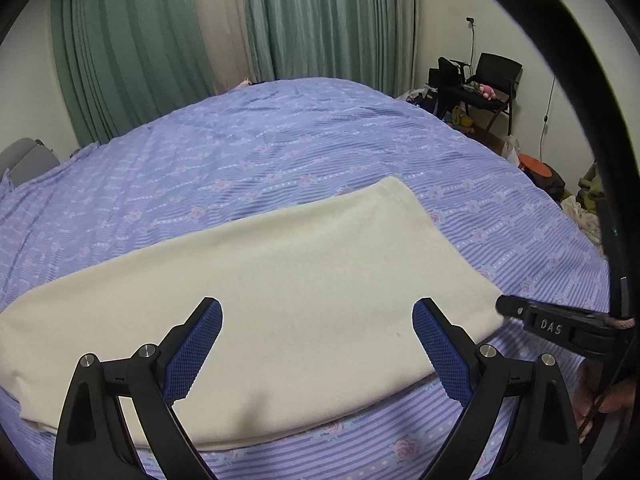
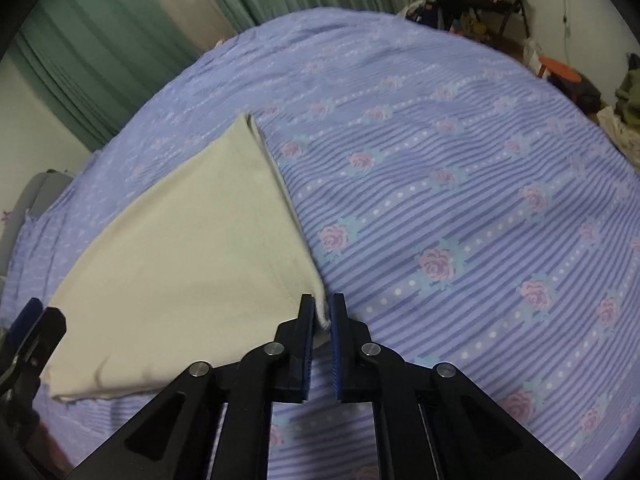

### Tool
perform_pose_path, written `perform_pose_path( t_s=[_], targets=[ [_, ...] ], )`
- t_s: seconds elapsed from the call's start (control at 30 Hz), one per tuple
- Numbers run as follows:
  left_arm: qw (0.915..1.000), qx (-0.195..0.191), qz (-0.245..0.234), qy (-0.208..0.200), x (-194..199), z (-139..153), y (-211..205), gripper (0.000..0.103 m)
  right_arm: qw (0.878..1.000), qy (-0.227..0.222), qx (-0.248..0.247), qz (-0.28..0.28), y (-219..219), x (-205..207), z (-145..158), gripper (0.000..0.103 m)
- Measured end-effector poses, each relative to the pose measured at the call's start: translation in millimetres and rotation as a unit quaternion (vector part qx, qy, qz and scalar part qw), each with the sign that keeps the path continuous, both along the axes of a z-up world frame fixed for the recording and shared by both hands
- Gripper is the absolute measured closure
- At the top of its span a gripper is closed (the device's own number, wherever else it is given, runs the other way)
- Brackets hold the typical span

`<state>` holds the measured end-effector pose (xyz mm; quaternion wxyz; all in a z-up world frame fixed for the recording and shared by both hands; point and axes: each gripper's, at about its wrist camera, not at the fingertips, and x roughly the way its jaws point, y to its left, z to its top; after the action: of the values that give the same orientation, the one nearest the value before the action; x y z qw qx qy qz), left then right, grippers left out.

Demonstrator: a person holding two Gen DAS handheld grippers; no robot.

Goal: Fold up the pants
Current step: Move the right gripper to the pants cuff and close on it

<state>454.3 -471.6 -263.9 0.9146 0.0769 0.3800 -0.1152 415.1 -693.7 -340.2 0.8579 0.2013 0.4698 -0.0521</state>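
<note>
Pants (image 1: 256, 280) lie doubled lengthwise; right gripper (image 2: 322, 316) pinches their near corner, left gripper (image 1: 316, 344) hovers wide; cross-folds remain.

Right gripper (image 2: 321, 314) fingers pinch the cream pants' (image 2: 192, 248) near corner – folded flat on the floral bedsheet (image 2: 460, 184)

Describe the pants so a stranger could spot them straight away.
Start from the big bed under a lilac bedspread printed with stripes and pink roses. On its near side lie the pants, a plain cream slab of cloth already folded flat, with the right gripper closed on one corner. They are the only unpatterned, pale thing on the bed.
</note>
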Motion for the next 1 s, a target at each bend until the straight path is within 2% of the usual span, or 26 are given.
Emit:
perform_pose_path(
  t_s=[0.03,0.07,0.13,0.3,0.37,0.43,0.53,0.63,0.7,0.73,0.9,1.0],
  targets=[
    [1.0,0.002,-0.001,0.001,-0.7,-0.4,-0.4,0.006,1.0,-0.006,-0.008,-0.01,-0.6,-3.0,4.3,0.083],
    [1.0,0.004,0.0,0.001,-0.9,-0.6,-0.1,0.006,1.0,-0.01,-0.016,-0.024,-2.2,-7.6,10.5,0.065],
    [1.0,0.002,0.005,0.001,-2.6,-0.6,2.3,0.006,0.998,-0.025,-0.013,-0.048,-6.4,-19.4,22.5,0.054],
    [0.9999,0.001,0.011,0.004,-6.3,-1.6,7.5,0.006,0.998,-0.039,0.03,-0.025,-0.3,-32.8,26.7,0.054],
    [0.9999,0.012,0.008,0.006,-7.1,-4.8,6.1,0.006,0.999,-0.032,0.041,-0.012,10.0,-33.7,18.1,0.049],
    [0.9998,0.018,0.006,0.007,-7.9,-7.3,5.8,0.006,0.998,-0.022,0.065,-0.01,16.8,-33.0,7.8,0.049],
    [0.9998,0.02,0.004,0.006,-9.4,-9.5,6.7,0.006,0.99,-0.025,0.139,-0.007,22.6,-30.1,-10.6,0.047],
    [0.9997,0.021,0.006,0.007,-10.2,-11.0,8.0,0.006,0.985,-0.02,0.171,-0.013,29.5,-25.3,-31.0,0.042],
    [0.9997,0.021,0.006,0.006,-10.8,-11.1,8.2,0.006,0.983,-0.017,0.18,-0.021,31.2,-21.6,-40.3,0.036],
    [0.9997,0.021,0.005,0.005,-10.8,-10.8,8.3,0.006,0.981,-0.029,0.19,-0.022,31.3,-20.2,-43.4,0.029],
    [0.9996,0.028,0.002,-0.002,-9.8,-13.1,6.4,0.006,0.98,-0.068,0.182,-0.039,30.8,-1.4,-47.7,0.028],
    [0.9996,0.028,0.004,-0.002,-8.2,-13.4,6.0,0.006,0.979,-0.075,0.182,-0.049,30.6,14.4,-50.7,0.026]
  ],
)
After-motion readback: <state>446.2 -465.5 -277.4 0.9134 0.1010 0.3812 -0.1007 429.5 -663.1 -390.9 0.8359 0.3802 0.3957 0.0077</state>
